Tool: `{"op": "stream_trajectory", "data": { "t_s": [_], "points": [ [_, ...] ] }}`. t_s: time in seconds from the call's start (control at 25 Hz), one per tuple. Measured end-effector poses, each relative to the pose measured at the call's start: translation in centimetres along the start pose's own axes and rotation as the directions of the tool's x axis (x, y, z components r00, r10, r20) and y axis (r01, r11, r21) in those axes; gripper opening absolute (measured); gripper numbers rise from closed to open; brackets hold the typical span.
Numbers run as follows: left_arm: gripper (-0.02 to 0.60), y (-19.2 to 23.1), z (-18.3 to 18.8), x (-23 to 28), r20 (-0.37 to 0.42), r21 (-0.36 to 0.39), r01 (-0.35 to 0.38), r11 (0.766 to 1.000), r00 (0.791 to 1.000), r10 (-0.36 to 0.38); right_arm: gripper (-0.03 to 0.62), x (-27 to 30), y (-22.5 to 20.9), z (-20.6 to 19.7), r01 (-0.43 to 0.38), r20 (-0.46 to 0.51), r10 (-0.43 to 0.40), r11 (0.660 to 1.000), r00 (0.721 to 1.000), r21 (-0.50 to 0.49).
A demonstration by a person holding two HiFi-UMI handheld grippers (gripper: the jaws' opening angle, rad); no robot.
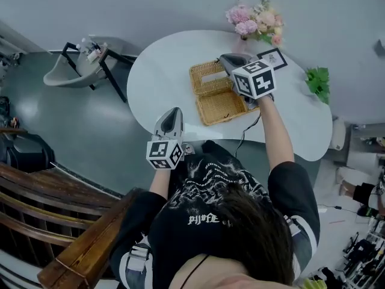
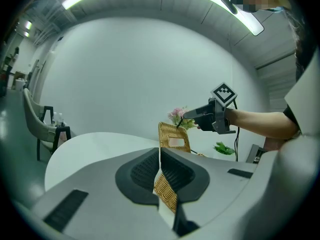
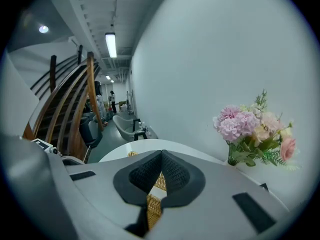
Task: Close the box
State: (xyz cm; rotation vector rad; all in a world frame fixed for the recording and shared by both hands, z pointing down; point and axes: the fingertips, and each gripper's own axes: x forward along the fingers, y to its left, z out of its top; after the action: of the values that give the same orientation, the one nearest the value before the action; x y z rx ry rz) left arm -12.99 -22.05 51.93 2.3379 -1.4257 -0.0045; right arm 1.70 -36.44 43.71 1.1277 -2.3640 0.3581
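An open wicker box (image 1: 221,106) lies on the white round table (image 1: 162,71). Its lid (image 2: 173,136), with a small rectangular window, stands nearly upright at the box's far side. My right gripper (image 1: 224,59) hovers at the lid's top edge, shut, and a thin dark cord (image 2: 179,123) runs from its tip down to the lid. In the right gripper view the pads (image 3: 172,171) meet, with wicker showing below them. My left gripper (image 1: 173,112) is shut and holds nothing. It sits at the table's near edge, pointing at the box from the left.
A vase of pink flowers (image 1: 255,20) stands at the table's far edge, with a marker card (image 1: 274,57) beside it and a green plant (image 1: 317,80) at the right. A grey chair (image 1: 81,65) is left of the table, and a wooden railing (image 1: 72,221) is at the lower left.
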Motion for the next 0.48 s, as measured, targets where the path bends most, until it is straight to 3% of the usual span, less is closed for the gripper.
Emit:
{"op": "stream_trajectory", "data": {
  "t_s": [0.48],
  "points": [
    [0.026,-0.3,-1.3,-0.9,-0.041,0.006,0.082,0.997,0.996,-0.081,0.023,-4.4,2.2,-0.6,0.085,0.057,-0.085,0.996,0.995,0.014]
  ]
}}
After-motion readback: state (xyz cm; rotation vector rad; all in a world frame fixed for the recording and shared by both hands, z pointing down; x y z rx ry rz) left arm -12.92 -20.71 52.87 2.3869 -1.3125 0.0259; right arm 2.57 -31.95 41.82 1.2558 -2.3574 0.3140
